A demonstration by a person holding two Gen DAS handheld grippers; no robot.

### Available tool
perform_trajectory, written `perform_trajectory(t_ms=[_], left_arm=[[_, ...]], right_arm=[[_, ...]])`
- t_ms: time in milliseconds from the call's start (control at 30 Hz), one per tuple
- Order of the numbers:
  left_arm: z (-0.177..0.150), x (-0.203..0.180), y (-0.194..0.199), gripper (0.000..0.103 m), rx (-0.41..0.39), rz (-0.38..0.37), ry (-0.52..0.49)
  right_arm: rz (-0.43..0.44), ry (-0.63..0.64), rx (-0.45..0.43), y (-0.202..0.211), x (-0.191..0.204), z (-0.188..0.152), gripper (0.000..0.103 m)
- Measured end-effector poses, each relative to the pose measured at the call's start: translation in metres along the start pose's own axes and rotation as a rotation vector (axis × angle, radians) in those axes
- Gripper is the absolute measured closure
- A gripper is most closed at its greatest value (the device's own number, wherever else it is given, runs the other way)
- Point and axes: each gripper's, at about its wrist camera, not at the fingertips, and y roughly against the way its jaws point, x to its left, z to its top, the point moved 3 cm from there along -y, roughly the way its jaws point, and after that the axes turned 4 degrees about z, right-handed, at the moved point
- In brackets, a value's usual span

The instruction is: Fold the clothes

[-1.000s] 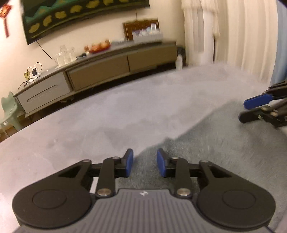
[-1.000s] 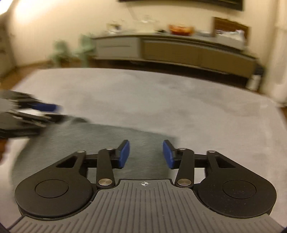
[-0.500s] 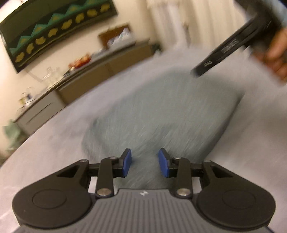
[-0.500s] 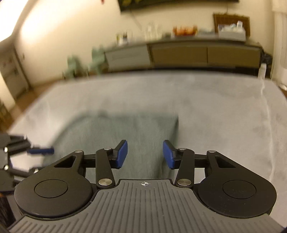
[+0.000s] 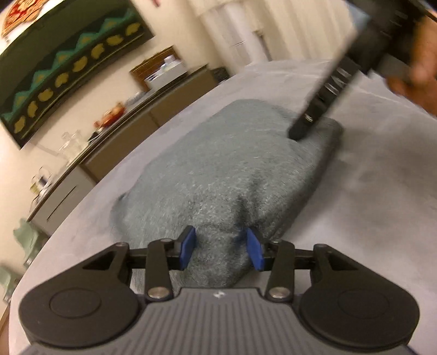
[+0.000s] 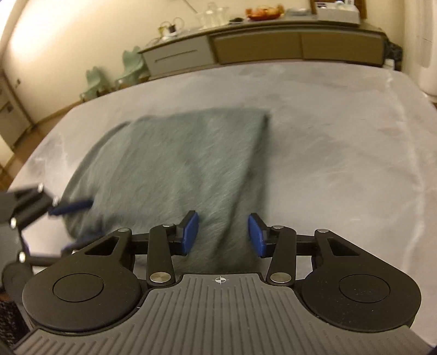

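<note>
A grey-green fuzzy garment lies folded into a rough rectangle on the pale grey bed cover. My left gripper is open, and a bunched end of the garment rises between its blue fingers. The right gripper's black tip presses on the far end of the cloth, with a hand holding it. In the right wrist view the garment spreads ahead. My right gripper stands open over its near edge. The left gripper shows at the cloth's left end.
A long low sideboard with glassware and a bowl of fruit runs along the far wall. Green stools stand at its left. Curtains hang beyond the bed. Bare bed cover extends right of the garment.
The left gripper has swung round from the garment's edge to look along its length, cloth now bunched between its fingers. The right gripper has dropped closer onto the opposite end. Both stayed open.
</note>
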Motion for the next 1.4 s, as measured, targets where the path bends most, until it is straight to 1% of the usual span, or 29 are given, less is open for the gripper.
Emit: perform_trajectory(t_ms=[100, 133, 167, 200, 233, 267, 300, 333, 367, 400, 467, 533, 600, 633, 667, 733, 833, 867, 933, 967, 1000, 1033, 1067, 1100, 1133, 1200, 1233, 1367, 1400], left_arm=[[0.000, 0.026, -0.022, 0.060, 0.070, 0.043, 0.091], [-0.005, 0.037, -0.028, 0.059, 0.102, 0.043, 0.149], [-0.008, 0.046, -0.029, 0.059, 0.130, 0.035, 0.202], [-0.015, 0.054, -0.023, 0.059, 0.146, 0.020, 0.248], [-0.023, 0.061, -0.017, 0.056, 0.159, 0.005, 0.292], [-0.030, 0.069, -0.010, 0.047, 0.171, -0.011, 0.336], [-0.036, 0.073, -0.001, 0.042, 0.169, -0.021, 0.356], [-0.042, 0.076, 0.010, 0.033, 0.161, -0.029, 0.369], [-0.047, 0.079, 0.020, 0.029, 0.154, -0.037, 0.382], [-0.053, 0.081, 0.031, 0.028, 0.147, -0.045, 0.395], [-0.052, 0.092, 0.034, 0.020, 0.130, -0.066, 0.444], [-0.047, 0.096, 0.036, 0.020, 0.109, -0.088, 0.497], [-0.041, 0.095, 0.036, 0.020, 0.088, -0.090, 0.529], [-0.040, 0.096, 0.038, 0.018, 0.077, -0.097, 0.544], [-0.038, 0.097, 0.037, 0.014, 0.072, -0.107, 0.552], [-0.033, 0.098, 0.033, 0.010, 0.063, -0.130, 0.565], [-0.029, 0.105, 0.036, 0.009, 0.048, -0.108, 0.557], [-0.028, 0.109, 0.037, 0.007, 0.046, -0.075, 0.562], [-0.033, 0.124, 0.037, 0.005, 0.059, -0.046, 0.624], [-0.036, 0.131, 0.038, 0.005, 0.067, -0.036, 0.658], [-0.039, 0.138, 0.038, 0.005, 0.074, -0.025, 0.692], [-0.039, 0.139, 0.039, 0.005, 0.076, -0.031, 0.694], [-0.039, 0.138, 0.040, 0.005, 0.076, -0.042, 0.688], [-0.039, 0.137, 0.041, 0.005, 0.077, -0.053, 0.682], [-0.039, 0.136, 0.042, 0.005, 0.077, -0.064, 0.676], [-0.039, 0.134, 0.044, 0.005, 0.077, -0.086, 0.663], [-0.039, 0.133, 0.045, 0.004, 0.077, -0.097, 0.657], [-0.031, 0.115, 0.043, 0.004, 0.074, -0.150, 0.577], [-0.030, 0.112, 0.042, 0.004, 0.075, -0.163, 0.571]], right_arm=[[-0.036, -0.005, -0.032, -0.015, 0.001, 0.009, 0.054], [-0.055, -0.006, -0.038, -0.018, 0.003, 0.011, 0.050], [-0.075, -0.002, -0.044, -0.019, 0.005, 0.012, 0.042], [-0.103, 0.019, -0.050, -0.018, 0.013, 0.013, 0.036], [-0.130, 0.040, -0.057, -0.017, 0.021, 0.015, 0.036], [-0.157, 0.061, -0.064, -0.015, 0.028, 0.016, 0.036], [-0.185, 0.083, -0.071, -0.014, 0.036, 0.018, 0.038], [-0.212, 0.104, -0.078, -0.013, 0.043, 0.019, 0.037], [-0.236, 0.129, -0.089, -0.010, 0.052, 0.021, 0.034], [-0.243, 0.163, -0.116, 0.000, 0.062, 0.021, 0.028], [-0.235, 0.183, -0.150, 0.012, 0.080, 0.016, 0.020], [-0.230, 0.190, -0.163, 0.019, 0.094, 0.011, 0.020], [-0.232, 0.190, -0.156, 0.021, 0.106, 0.002, 0.020], [-0.237, 0.189, -0.152, 0.020, 0.110, -0.001, 0.020], [-0.245, 0.187, -0.152, 0.021, 0.114, -0.005, 0.020], [-0.260, 0.176, -0.156, 0.023, 0.121, -0.011, 0.019], [-0.287, 0.145, -0.173, 0.018, 0.132, -0.017, 0.011], [-0.291, 0.137, -0.178, 0.015, 0.134, -0.020, 0.009], [-0.286, 0.129, -0.182, 0.006, 0.139, -0.024, 0.009], [-0.285, 0.143, -0.176, -0.003, 0.141, -0.024, 0.012], [-0.288, 0.156, -0.166, -0.012, 0.143, -0.024, 0.016], [-0.310, 0.171, -0.139, -0.024, 0.140, -0.022, 0.020], [-0.337, 0.181, -0.109, -0.036, 0.136, -0.020, 0.034], [-0.376, 0.167, -0.067, -0.048, 0.127, -0.019, 0.050], [-0.407, 0.144, -0.045, -0.056, 0.117, -0.017, 0.055], [-0.438, 0.098, -0.064, -0.058, 0.099, -0.007, 0.055], [-0.436, 0.082, -0.065, -0.055, 0.098, -0.008, 0.055], [-0.429, 0.022, -0.070, -0.043, 0.094, -0.010, 0.054], [-0.427, 0.007, -0.071, -0.040, 0.093, -0.010, 0.050]])
